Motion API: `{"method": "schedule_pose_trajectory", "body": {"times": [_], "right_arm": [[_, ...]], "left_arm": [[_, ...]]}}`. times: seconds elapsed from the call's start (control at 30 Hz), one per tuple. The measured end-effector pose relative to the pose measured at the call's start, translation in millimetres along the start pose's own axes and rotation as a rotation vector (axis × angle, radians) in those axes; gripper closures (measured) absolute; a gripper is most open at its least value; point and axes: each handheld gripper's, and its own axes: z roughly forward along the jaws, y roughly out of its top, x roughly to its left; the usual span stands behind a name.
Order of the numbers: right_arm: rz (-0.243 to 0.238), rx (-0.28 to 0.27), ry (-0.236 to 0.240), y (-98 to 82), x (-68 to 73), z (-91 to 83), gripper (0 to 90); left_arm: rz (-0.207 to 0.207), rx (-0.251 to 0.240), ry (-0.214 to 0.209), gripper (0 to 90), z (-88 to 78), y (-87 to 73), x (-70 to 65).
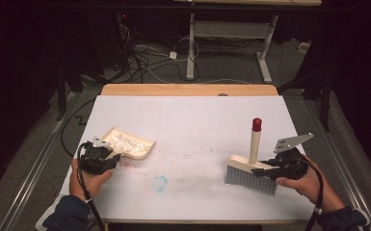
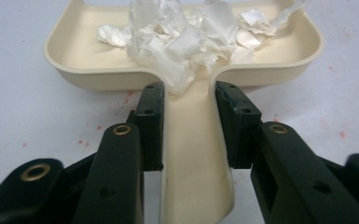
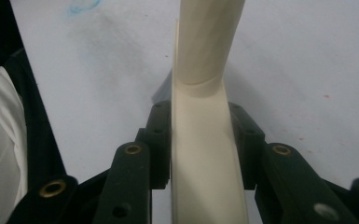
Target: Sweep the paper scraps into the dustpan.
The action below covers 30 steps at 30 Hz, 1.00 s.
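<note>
Gripping the handle of the cream dustpan point(image 2: 193, 154), your left gripper point(image 2: 189, 123) has its jaws closed on both sides of that narrow stem, pads pressed flat against it. The pan lies at the left of the white table point(image 1: 197, 120), its open mouth turned away from you, and a heap of torn white paper scraps point(image 2: 186, 42) sits inside — some of it spilling down toward the handle's root. In the high view the dustpan point(image 1: 127, 143) rests just beyond your left gripper point(image 1: 113, 158).

On the right, your right gripper point(image 3: 200, 140) has the cream block of the brush point(image 3: 205, 158) between its jaws, narrowly set, the pads against its two sides. The brush point(image 1: 250, 173) stands on its grey bristles at the right of the table, handle upright with a red tip point(image 1: 257, 124), and the right gripper point(image 1: 265, 169) meets it from the side. A faint blue smudge point(image 1: 160, 183) marks the table between the two tools — pink specks are scattered near the pan.
</note>
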Motion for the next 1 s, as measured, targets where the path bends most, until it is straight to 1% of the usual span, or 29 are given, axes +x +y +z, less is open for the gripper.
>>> {"method": "schedule_pose_trajectory", "body": {"times": [0.03,0.07,0.1,0.13,0.17,0.2,0.23,0.27,0.3,0.33,0.37,0.4,0.43,0.47,0.5,0.53,0.57,0.6,0.63,0.7,0.73,0.77,0.8,0.83,0.87,0.9,0.93,0.97,1.0], "right_arm": [[0.005,0.005,-0.010,0.8,-5.1,0.1,63.8],[0.005,0.005,-0.010,0.8,-5.1,0.1,63.8],[0.022,-0.002,-0.004,2.4,-15.6,0.0,62.2],[0.033,0.002,-0.006,3.1,-18.9,0.1,60.8],[0.047,0.006,-0.013,4.4,-24.4,1.3,59.5],[0.054,0.010,-0.015,5.2,-27.5,2.2,58.9],[0.059,0.020,-0.020,6.5,-32.8,4.2,58.5],[0.063,0.024,-0.016,7.2,-35.9,5.7,58.2],[0.073,0.028,-0.015,8.1,-40.0,7.4,57.8],[0.073,0.028,-0.015,8.1,-40.0,7.4,57.8],[0.090,0.034,-0.006,10.4,-48.5,10.3,57.0],[0.092,0.032,-0.011,11.1,-52.0,10.7,56.4],[0.105,0.025,-0.006,11.9,-55.8,11.1,55.9],[0.119,0.019,0.008,12.7,-60.3,11.3,55.3],[0.120,0.015,0.009,13.5,-63.3,11.0,54.8],[0.129,0.008,0.014,14.3,-66.1,11.2,54.4],[0.136,0.006,0.017,15.1,-68.9,11.5,53.6],[0.145,0.009,0.017,15.6,-71.2,11.7,52.3],[0.147,0.013,0.009,15.9,-74.4,12.2,49.9],[0.172,0.028,-0.029,16.0,-81.3,13.3,43.8],[0.186,0.033,-0.043,16.1,-83.9,13.5,41.0],[0.196,0.039,-0.062,16.2,-86.6,13.4,38.6],[0.207,0.040,-0.076,16.2,-88.1,13.3,37.8],[0.207,0.040,-0.076,16.2,-88.1,13.3,37.8],[0.222,0.032,-0.165,16.1,-91.2,10.0,41.0],[0.234,0.031,-0.195,15.7,-92.0,8.7,41.3],[0.251,0.008,-0.205,13.9,-94.4,7.2,41.3],[0.267,-0.006,-0.222,12.7,-95.4,6.5,41.4],[0.269,-0.009,-0.267,12.2,-94.7,6.5,41.3]], "left_arm": [[-0.002,-0.007,-0.006,63.4,0.3,-0.5,-1.5],[0.002,-0.003,-0.009,63.4,0.4,-0.8,-2.8],[0.002,-0.005,-0.016,63.2,1.1,-1.5,-5.6],[0.002,-0.005,-0.016,63.2,1.1,-1.5,-5.6],[-0.013,-0.007,-0.036,63.2,2.0,-2.7,-7.6],[-0.013,-0.007,-0.036,62.9,2.0,-2.7,-7.6],[-0.036,-0.009,-0.062,62.3,3.7,-4.8,-10.2],[-0.046,-0.014,-0.083,61.8,3.9,-5.9,-11.5],[-0.046,-0.014,-0.083,60.1,3.9,-5.9,-11.5],[-0.048,-0.011,-0.093,60.1,3.8,-6.7,-14.2],[-0.041,-0.017,-0.102,57.8,2.4,-7.4,-19.1],[-0.041,-0.017,-0.102,57.7,2.4,-7.4,-19.1],[-0.029,-0.018,-0.110,57.8,1.4,-7.6,-21.6],[-0.016,-0.015,-0.128,57.9,1.3,-8.0,-24.6],[-0.017,-0.006,-0.157,58.0,2.0,-8.8,-26.2],[-0.025,-0.002,-0.176,58.5,3.1,-10.0,-27.9],[-0.017,0.006,-0.189,58.6,4.0,-11.1,-30.0],[0.002,0.019,-0.185,58.0,4.1,-11.9,-32.7],[0.022,0.016,-0.172,57.2,2.3,-12.7,-34.5],[0.059,-0.036,-0.141,53.9,-6.4,-14.2,-34.3],[0.073,-0.055,-0.116,53.3,-11.3,-14.9,-32.9],[0.077,-0.077,-0.077,52.7,-18.5,-16.5,-28.4],[0.077,-0.077,-0.077,52.1,-18.5,-16.5,-28.4],[0.089,-0.098,-0.060,52.1,-22.6,-18.6,-23.9],[0.134,-0.094,0.004,55.5,-25.8,-22.0,-18.1],[0.134,-0.094,0.004,57.3,-25.8,-22.0,-18.1],[0.158,-0.082,0.044,62.2,-26.1,-27.8,-8.1],[0.158,-0.082,0.044,67.7,-26.1,-27.8,-8.1],[0.162,-0.059,0.056,73.5,-24.5,-32.3,1.2]]}}
